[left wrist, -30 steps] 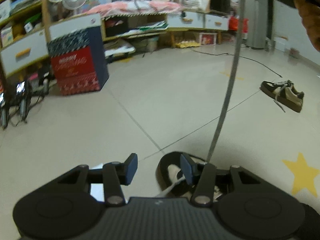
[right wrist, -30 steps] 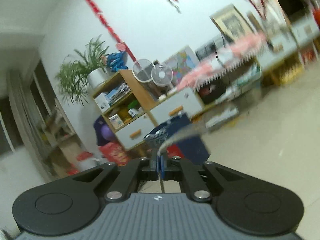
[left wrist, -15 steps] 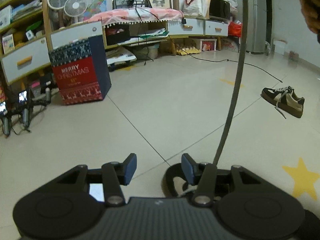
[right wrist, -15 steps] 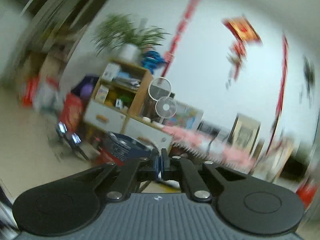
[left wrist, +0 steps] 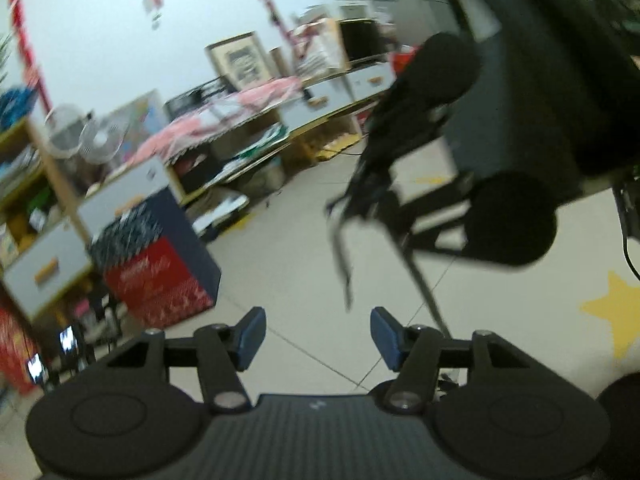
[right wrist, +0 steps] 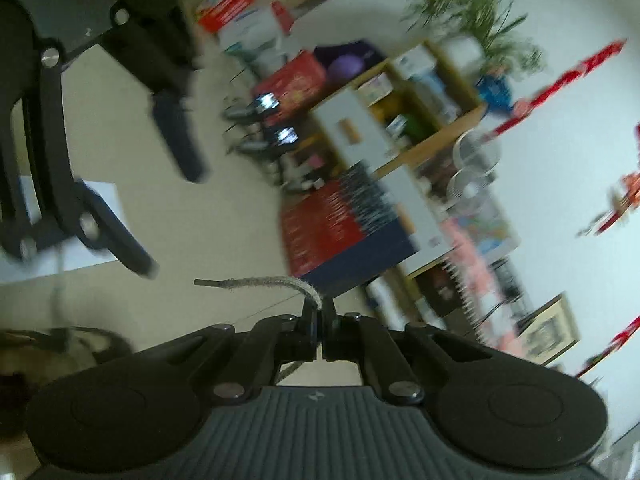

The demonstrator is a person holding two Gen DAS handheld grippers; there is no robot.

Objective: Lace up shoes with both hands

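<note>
My right gripper (right wrist: 319, 314) is shut on a grey shoelace (right wrist: 264, 282); its short end with the dark tip sticks out to the left. In the left wrist view the right gripper (left wrist: 350, 204) hangs at the upper right. The lace end (left wrist: 342, 256) dangles from it, and a taut strand (left wrist: 424, 292) runs down behind my left gripper. My left gripper (left wrist: 318, 336) is opening, with nothing between its blue pads (left wrist: 250, 334). In the right wrist view the left gripper (right wrist: 168, 220) stands at the upper left, above the dark shoe (right wrist: 68, 340) on the floor.
A red and blue Christmas box (left wrist: 160, 268) stands on the tiled floor in front of wooden shelves with white drawers (left wrist: 44, 268). A yellow star sticker (left wrist: 616, 312) marks the floor at right. A white sheet (right wrist: 96, 216) lies beside the shoe.
The right gripper rolled over and came down into the left wrist view, lace still pinched. The left gripper rose, tilted and spread its jaws wider. The far shoe left the view.
</note>
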